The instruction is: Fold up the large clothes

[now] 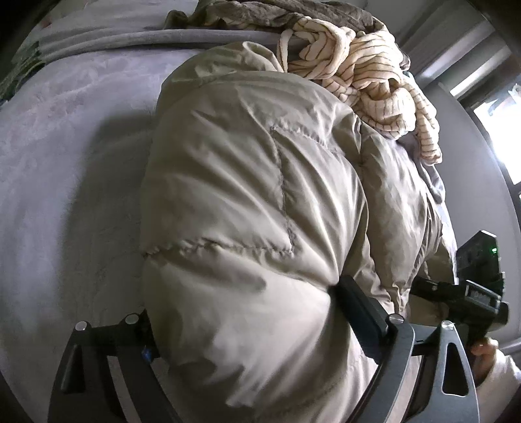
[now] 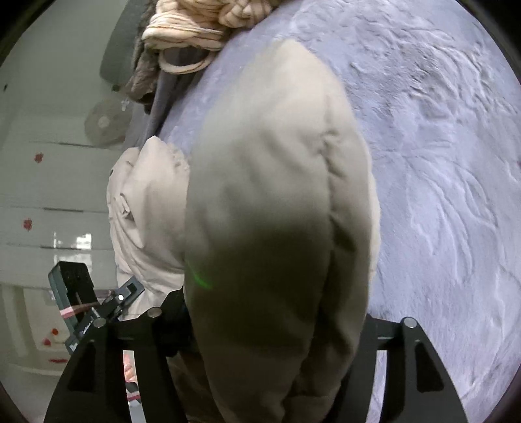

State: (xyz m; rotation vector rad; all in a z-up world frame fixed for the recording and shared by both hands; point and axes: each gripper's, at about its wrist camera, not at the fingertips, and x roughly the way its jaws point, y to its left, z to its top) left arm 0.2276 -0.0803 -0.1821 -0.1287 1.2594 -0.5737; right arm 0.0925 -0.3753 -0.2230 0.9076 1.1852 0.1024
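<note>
A beige quilted puffer jacket (image 1: 247, 201) lies bunched on a grey plush bed cover (image 1: 65, 169). My left gripper (image 1: 250, 309) is shut on a thick fold of the jacket's near edge. The fabric bulges out between its two fingers. In the right wrist view the same jacket (image 2: 276, 195) fills the middle, and my right gripper (image 2: 276, 325) is shut on another fold of it. The right gripper's body (image 1: 472, 286) shows at the right edge of the left wrist view. The left gripper's body (image 2: 81, 302) shows at the lower left of the right wrist view.
A cream striped garment (image 1: 364, 75) lies in a heap beyond the jacket, with a brown-grey blanket (image 1: 276, 13) behind it. The bed cover (image 2: 439, 162) stretches wide to the right. A window (image 1: 498, 130) is at the right. White drawers (image 2: 49, 195) stand beside the bed.
</note>
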